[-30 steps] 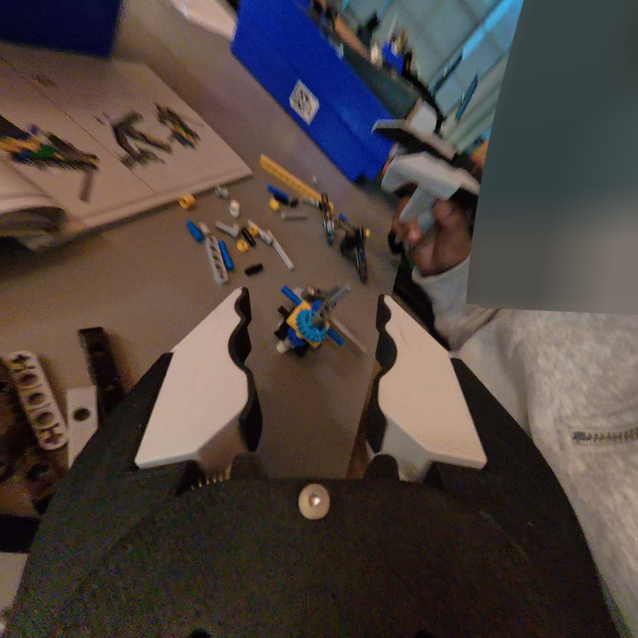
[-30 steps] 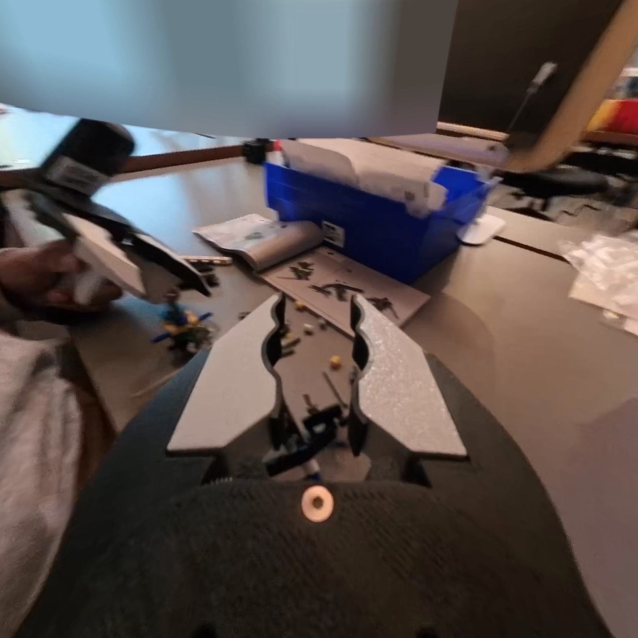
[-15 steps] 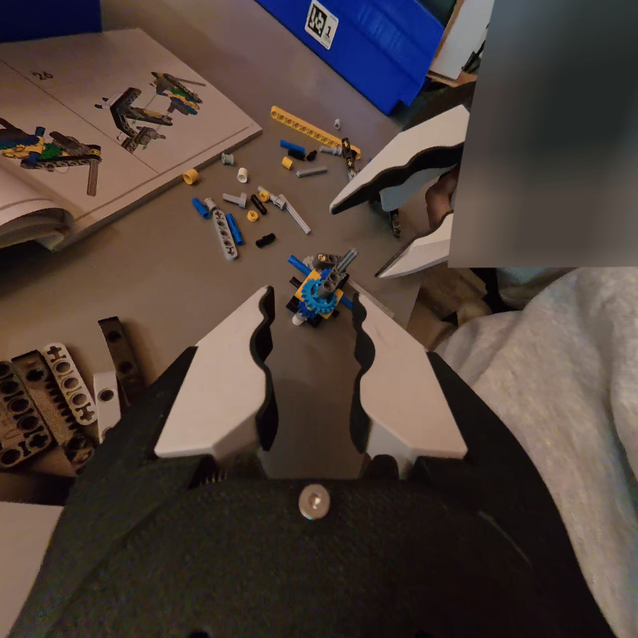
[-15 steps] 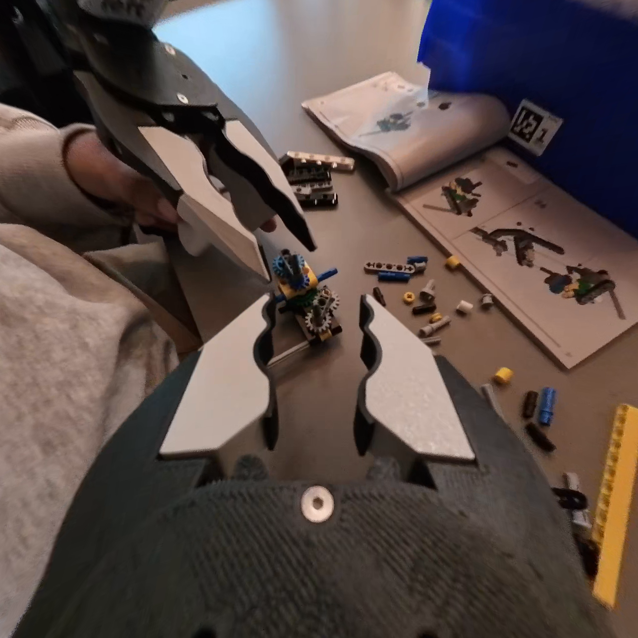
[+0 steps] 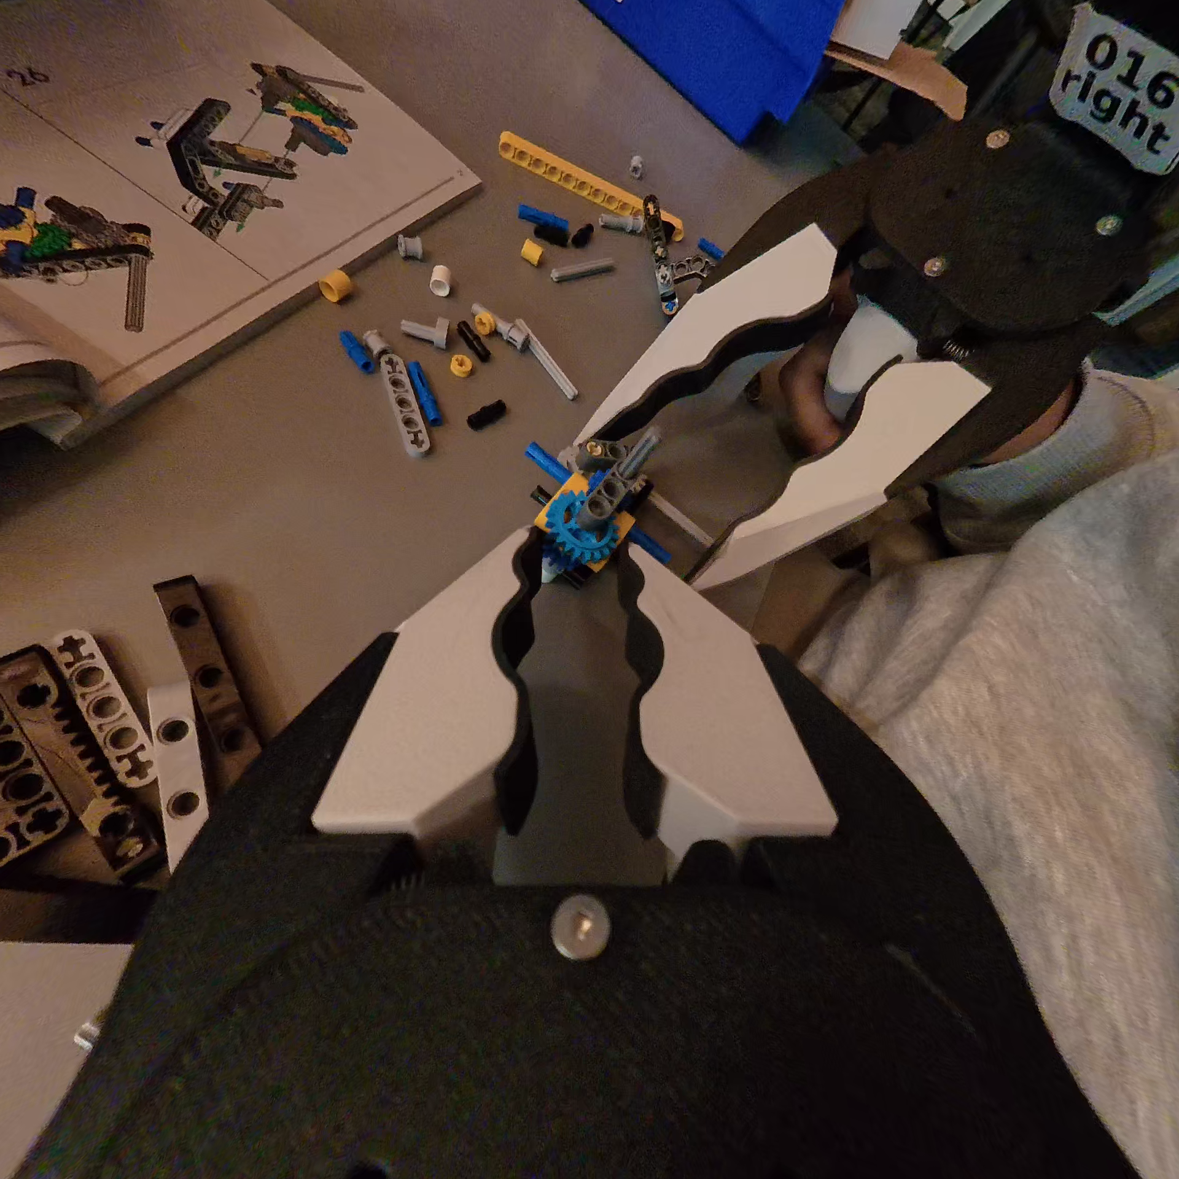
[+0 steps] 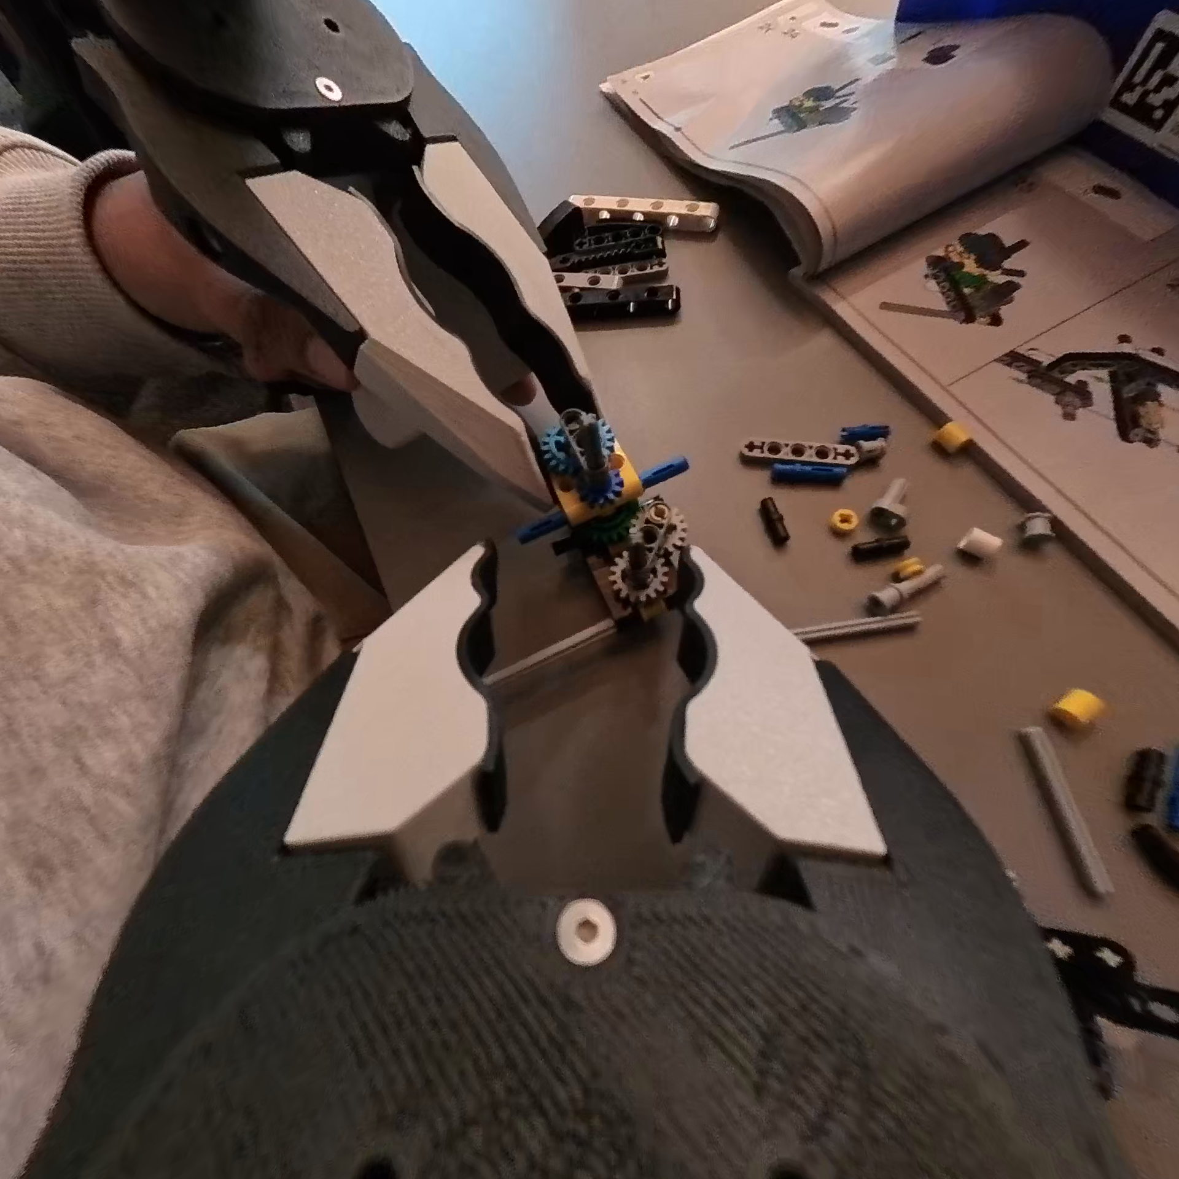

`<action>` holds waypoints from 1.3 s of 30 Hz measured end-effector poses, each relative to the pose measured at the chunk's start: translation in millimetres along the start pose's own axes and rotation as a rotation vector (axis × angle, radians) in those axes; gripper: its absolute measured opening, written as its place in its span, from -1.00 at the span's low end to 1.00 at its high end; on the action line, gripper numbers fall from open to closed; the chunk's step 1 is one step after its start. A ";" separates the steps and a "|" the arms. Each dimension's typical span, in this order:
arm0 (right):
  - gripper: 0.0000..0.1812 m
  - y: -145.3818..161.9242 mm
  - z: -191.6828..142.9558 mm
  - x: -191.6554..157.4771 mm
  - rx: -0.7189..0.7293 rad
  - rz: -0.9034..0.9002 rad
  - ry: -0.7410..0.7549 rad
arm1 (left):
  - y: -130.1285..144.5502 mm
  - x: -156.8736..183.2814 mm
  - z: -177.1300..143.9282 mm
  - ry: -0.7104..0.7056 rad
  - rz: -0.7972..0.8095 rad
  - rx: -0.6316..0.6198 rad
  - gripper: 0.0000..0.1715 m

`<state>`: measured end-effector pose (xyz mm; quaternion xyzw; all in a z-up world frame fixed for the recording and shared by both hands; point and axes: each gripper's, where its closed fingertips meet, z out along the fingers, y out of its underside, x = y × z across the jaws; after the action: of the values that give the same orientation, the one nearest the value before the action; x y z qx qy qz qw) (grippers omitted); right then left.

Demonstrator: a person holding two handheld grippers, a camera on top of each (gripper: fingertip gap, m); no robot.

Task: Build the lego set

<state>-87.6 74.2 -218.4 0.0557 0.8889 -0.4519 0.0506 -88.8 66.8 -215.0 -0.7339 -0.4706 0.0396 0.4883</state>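
Note:
A small lego assembly (image 5: 587, 513) with a yellow block, a blue gear, grey gears and blue axles stands on the grey table (image 5: 255, 510). My left gripper (image 5: 574, 552) has its fingertips closed on the yellow and blue end of it. In the right wrist view the left gripper (image 6: 568, 456) comes in from the upper left onto the assembly (image 6: 612, 510). My right gripper (image 6: 590, 552) is open, and its tips flank the grey-gear end. It also shows in the left wrist view (image 5: 635, 510), open, coming from the far right.
An open instruction booklet (image 5: 191, 191) lies at the far left. Several small loose pieces (image 5: 408, 395) and a long yellow beam (image 5: 574, 182) lie beyond the assembly. Black and white beams (image 5: 96, 734) lie at the near left. A blue bin (image 5: 721, 51) stands behind. A grey sleeve (image 5: 989, 702) is at the right. The grippers are tip to tip, or close to it. From either gripper's tips it is about 20 centimetres to the long yellow beam (image 5: 574, 182).
Both grippers have moved in on the assembly from opposite sides. My left gripper has narrowed from wide open onto it. My right gripper has come down from above the table.

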 end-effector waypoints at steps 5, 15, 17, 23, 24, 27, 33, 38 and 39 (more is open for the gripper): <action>-0.37 -0.7 1.2 0.0 0.007 -0.002 0.000 | -0.1 -0.1 0.1 0.001 -0.002 0.000 -0.76; -0.36 0.9 -0.8 4.0 0.002 -0.014 0.024 | -1.3 -0.3 -1.0 0.025 -0.032 0.011 -0.66; -0.36 -1.5 -3.5 5.4 0.017 -0.017 0.033 | -2.4 -0.4 -1.9 0.037 -0.045 0.020 -0.62; -0.36 -12.9 -14.6 8.3 0.108 0.002 0.024 | -4.8 -0.6 -4.1 0.061 -0.071 0.040 -0.55; -0.37 -14.2 -16.0 8.6 0.122 0.006 0.021 | -5.2 -0.7 -4.5 0.066 -0.077 0.045 -0.55; -0.39 -16.0 -19.2 10.7 0.150 0.010 0.021 | -7.2 -1.3 -6.4 0.087 -0.104 0.062 -0.53; -0.47 -15.0 -19.2 11.2 0.154 0.001 0.023 | -9.8 -4.5 -9.1 0.108 -0.152 0.087 -0.52; -0.49 -15.1 -18.6 11.3 0.153 -0.013 0.031 | -8.4 -4.4 -7.8 0.106 -0.153 0.074 -0.51; -0.49 -15.3 -18.8 11.3 0.155 -0.013 0.031 | -8.2 -4.5 -7.6 0.105 -0.153 0.073 -0.51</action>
<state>-101.8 81.0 -196.8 0.0604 0.8523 -0.5187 0.0294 -92.7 58.9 -206.7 -0.6786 -0.4971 -0.0193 0.5403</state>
